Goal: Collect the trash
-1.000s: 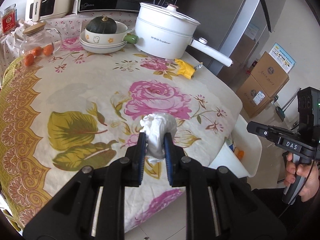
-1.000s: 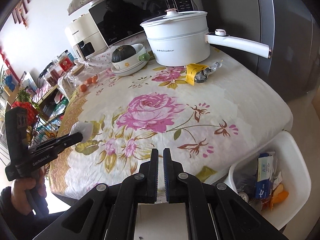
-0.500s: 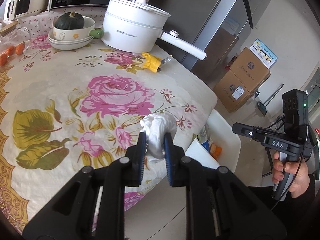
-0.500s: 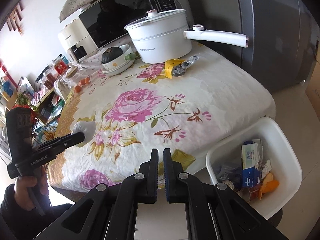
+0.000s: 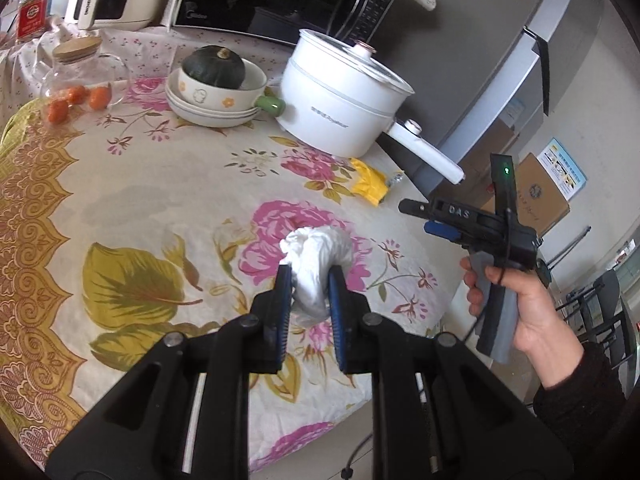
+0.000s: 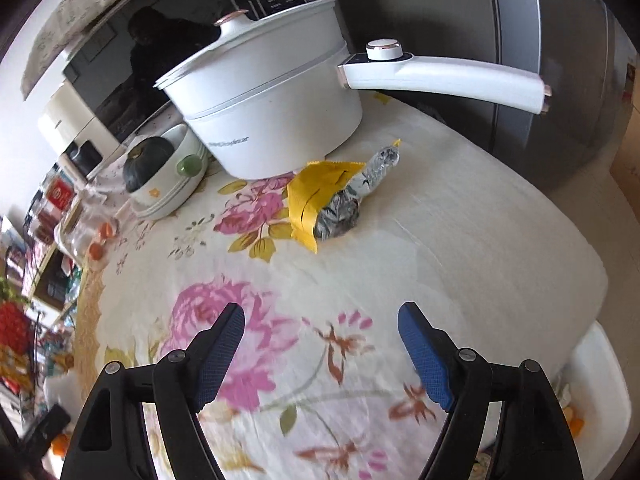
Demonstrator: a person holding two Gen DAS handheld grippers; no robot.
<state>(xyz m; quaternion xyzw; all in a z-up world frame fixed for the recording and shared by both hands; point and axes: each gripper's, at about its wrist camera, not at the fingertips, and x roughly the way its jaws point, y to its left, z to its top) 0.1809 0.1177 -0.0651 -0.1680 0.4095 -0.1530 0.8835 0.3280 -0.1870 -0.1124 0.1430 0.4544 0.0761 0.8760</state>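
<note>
Above the floral worktop [image 5: 160, 184], the left gripper [image 5: 308, 280] clamps its fingers on a crumpled white tissue [image 5: 316, 252], while the right gripper [image 6: 320, 320], fingers opening on nothing, faces the yellow wrapper [image 6: 316, 200] at twelve o'clock, likely its next pickup.

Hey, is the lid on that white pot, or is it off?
On. The lid sits flat over the rim of the white pot, its knob on top.
</note>
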